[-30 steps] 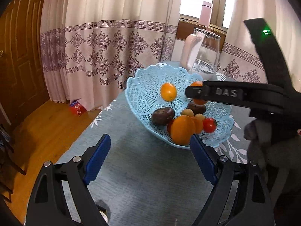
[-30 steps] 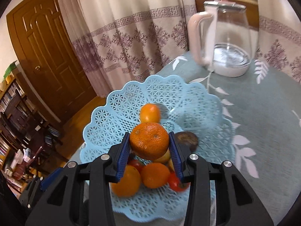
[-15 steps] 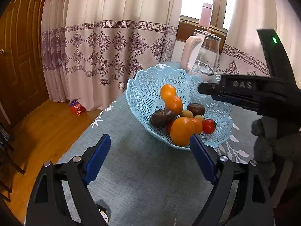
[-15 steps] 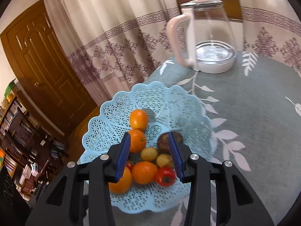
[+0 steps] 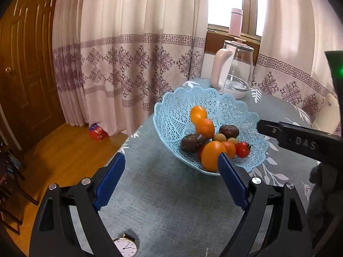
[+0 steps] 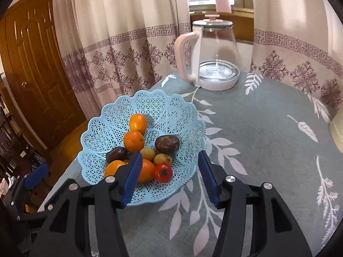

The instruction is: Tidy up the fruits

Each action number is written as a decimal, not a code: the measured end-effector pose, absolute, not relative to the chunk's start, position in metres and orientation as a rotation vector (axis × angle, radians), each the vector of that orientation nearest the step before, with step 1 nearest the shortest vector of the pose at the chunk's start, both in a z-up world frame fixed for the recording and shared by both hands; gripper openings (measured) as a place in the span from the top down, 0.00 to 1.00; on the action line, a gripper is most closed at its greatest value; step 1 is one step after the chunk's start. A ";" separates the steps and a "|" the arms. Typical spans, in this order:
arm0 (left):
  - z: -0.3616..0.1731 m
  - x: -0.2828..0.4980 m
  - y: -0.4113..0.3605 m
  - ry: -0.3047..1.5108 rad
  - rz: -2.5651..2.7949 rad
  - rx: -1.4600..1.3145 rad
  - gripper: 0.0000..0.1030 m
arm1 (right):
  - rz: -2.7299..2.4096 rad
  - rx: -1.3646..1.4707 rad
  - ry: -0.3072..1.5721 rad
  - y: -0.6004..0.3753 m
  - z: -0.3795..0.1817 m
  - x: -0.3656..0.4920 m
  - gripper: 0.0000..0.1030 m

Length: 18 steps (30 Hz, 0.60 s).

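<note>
The right gripper (image 6: 169,172) is hanging with its blue pads spread wide and nothing between them, just short of the near rim of the blue lattice basket (image 6: 103,132), which is sitting ahead of it and a little to its left on the grey leaf-patterned tablecloth (image 6: 257,128). Inside the basket, two oranges (image 6: 134,141) are lying one behind the other toward the far side, a dark brown fruit (image 6: 167,143) is resting straight ahead of the pads, and a red tomato (image 6: 163,172) is lying nearest them, beside more orange and small yellowish fruits. A glass kettle with a pink handle (image 6: 214,57) is standing well beyond the basket. The left gripper (image 5: 170,182) is likewise gaping and holding nothing, hovering above bare cloth with the basket (image 5: 171,115) ahead and to its right. A wristwatch (image 5: 125,247) is lying on the cloth beneath it.
</note>
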<state>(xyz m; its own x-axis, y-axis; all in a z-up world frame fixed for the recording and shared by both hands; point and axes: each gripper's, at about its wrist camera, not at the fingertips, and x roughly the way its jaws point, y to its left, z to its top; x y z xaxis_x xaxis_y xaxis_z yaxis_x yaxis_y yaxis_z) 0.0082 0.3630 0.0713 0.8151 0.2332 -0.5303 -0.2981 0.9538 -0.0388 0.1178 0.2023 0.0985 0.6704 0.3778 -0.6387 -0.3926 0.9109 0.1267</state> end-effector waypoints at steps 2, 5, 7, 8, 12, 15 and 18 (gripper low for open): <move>0.075 0.006 0.363 0.539 0.288 -0.118 0.13 | 0.423 -0.033 0.696 0.201 0.103 0.111 0.47; 0.080 0.002 0.361 0.527 0.284 -0.113 0.13 | 0.405 -0.053 0.666 0.199 0.109 0.101 0.47; 0.082 0.001 0.359 0.521 0.282 -0.110 0.13 | 0.395 -0.064 0.649 0.199 0.113 0.095 0.47; 0.083 0.000 0.359 0.518 0.281 -0.110 0.13 | 0.391 -0.069 0.642 0.198 0.114 0.092 0.47; 0.088 -0.006 0.358 0.504 0.277 -0.110 0.13 | 0.369 -0.094 0.616 0.197 0.121 0.080 0.47; 0.093 -0.009 0.358 0.490 0.275 -0.109 0.11 | 0.358 -0.107 0.599 0.198 0.124 0.073 0.45; 0.098 -0.013 0.357 0.477 0.276 -0.103 0.04 | 0.339 -0.123 0.575 0.199 0.128 0.064 0.42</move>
